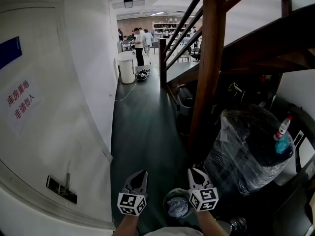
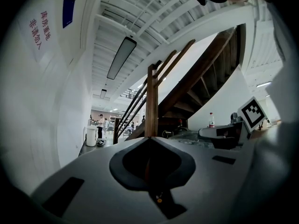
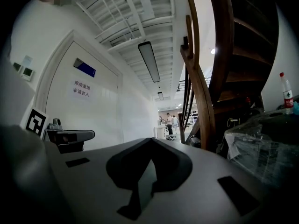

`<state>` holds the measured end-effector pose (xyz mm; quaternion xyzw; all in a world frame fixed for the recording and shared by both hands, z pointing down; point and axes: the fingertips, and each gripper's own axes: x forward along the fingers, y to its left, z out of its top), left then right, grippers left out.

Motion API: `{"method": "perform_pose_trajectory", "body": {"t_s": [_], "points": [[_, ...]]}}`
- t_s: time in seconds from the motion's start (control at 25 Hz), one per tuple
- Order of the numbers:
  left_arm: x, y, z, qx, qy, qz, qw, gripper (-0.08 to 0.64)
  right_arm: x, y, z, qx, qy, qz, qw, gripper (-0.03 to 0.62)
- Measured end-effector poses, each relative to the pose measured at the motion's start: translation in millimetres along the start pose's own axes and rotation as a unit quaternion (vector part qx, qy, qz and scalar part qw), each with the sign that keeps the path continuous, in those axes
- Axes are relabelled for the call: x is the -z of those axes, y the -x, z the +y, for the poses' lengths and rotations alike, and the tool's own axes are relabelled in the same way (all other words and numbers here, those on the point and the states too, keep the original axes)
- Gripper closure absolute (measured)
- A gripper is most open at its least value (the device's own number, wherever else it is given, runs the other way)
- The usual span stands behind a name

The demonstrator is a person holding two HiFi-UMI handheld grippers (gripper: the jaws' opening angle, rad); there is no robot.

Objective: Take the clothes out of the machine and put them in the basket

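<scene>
grey jaws of my left tongs closing tight on nothing, my right tongs doing likewise, both pointing level, round basket holding bluish cloth lying just beneath and between them, plastic-wrapped bulk sitting rightward beneath wooden stairs
</scene>
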<state>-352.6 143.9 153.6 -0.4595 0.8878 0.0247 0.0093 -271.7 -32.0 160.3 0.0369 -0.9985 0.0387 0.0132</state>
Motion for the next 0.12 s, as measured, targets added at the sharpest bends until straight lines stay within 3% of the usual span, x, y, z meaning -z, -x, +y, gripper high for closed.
{"method": "perform_pose_trajectory", "body": {"t_s": [0.12], "points": [[1.1,5.3,4.3,0.000,0.000,0.001,1.0000,0.538,2.1,-1.2,7.6,-0.002,-0.001,0.002,1.000,0.586]]}}
